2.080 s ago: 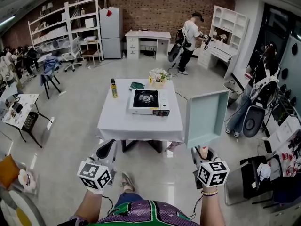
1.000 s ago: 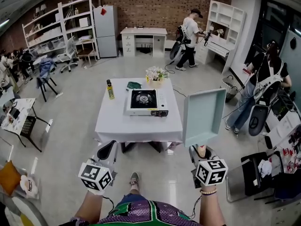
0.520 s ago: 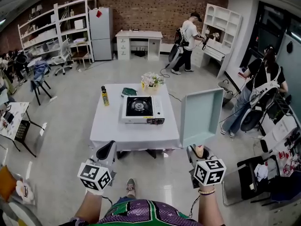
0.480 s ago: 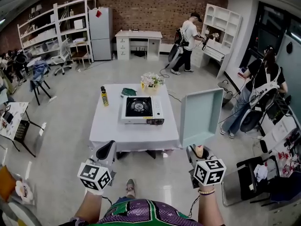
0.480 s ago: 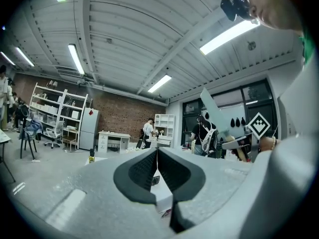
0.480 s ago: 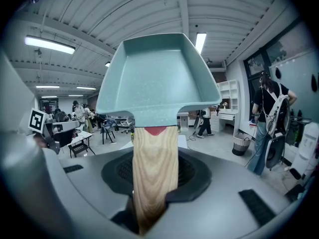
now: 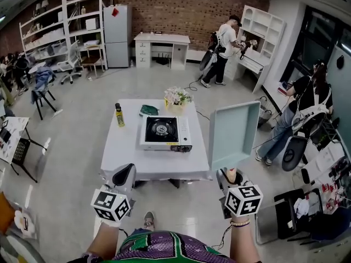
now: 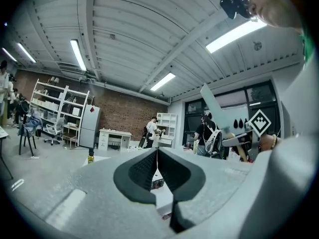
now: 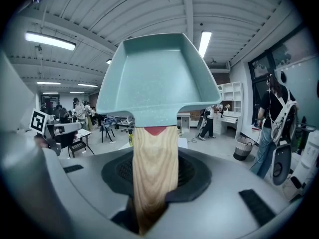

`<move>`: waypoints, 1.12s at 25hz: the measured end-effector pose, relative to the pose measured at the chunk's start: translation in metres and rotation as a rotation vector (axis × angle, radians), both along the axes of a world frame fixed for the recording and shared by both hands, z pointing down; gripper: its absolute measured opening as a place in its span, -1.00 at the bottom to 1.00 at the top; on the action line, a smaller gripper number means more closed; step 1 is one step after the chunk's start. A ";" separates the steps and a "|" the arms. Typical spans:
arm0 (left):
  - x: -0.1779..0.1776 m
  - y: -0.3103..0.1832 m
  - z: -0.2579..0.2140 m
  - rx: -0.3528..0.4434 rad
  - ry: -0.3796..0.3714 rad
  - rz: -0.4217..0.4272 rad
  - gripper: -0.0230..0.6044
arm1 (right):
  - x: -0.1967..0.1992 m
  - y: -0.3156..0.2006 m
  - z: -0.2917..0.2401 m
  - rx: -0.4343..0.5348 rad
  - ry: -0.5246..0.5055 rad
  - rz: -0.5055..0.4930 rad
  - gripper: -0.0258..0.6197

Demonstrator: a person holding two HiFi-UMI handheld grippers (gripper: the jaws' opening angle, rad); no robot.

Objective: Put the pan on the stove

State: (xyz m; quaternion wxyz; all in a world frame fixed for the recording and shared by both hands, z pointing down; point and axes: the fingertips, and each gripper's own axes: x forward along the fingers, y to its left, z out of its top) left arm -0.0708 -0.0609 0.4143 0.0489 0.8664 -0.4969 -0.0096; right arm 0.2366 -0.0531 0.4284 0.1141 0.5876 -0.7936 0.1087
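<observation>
A pale teal square pan [image 7: 233,135] with a wooden handle [image 9: 153,168] stands upright in the air, its hollow facing me. My right gripper [image 7: 229,177] is shut on that handle, to the right of the table. In the right gripper view the pan [image 9: 157,76] fills the upper middle. The portable gas stove [image 7: 163,132] sits on the white table [image 7: 126,160] ahead, with nothing on its burner. My left gripper [image 7: 124,175] is level in front of the table's near edge, jaws shut and holding nothing; in the left gripper view its pads [image 8: 149,168] meet.
On the table stand a yellow bottle [image 7: 117,115], a green cloth [image 7: 148,110] and a flower pot [image 7: 176,98]. People stand at the back right by white shelves [image 7: 262,33] and at the right. Chairs and a side table [image 7: 11,141] are at the left.
The table and stove have come nearer and lower in the head view as I walk towards them. Both grippers keep their hold and pose.
</observation>
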 end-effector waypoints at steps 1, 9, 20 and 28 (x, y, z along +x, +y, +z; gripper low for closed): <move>-0.001 -0.005 0.001 -0.004 0.001 0.002 -0.87 | -0.003 -0.006 0.001 -0.004 0.003 -0.001 -0.54; -0.016 -0.050 0.002 -0.015 0.008 0.008 -0.87 | -0.017 -0.052 0.009 -0.042 -0.009 0.011 -0.54; -0.046 -0.112 0.000 -0.026 0.022 0.032 -0.87 | -0.051 -0.115 0.001 -0.052 -0.013 0.025 -0.54; -0.059 -0.160 -0.004 -0.021 0.035 0.082 -0.87 | -0.078 -0.154 -0.001 -0.057 -0.014 0.048 -0.54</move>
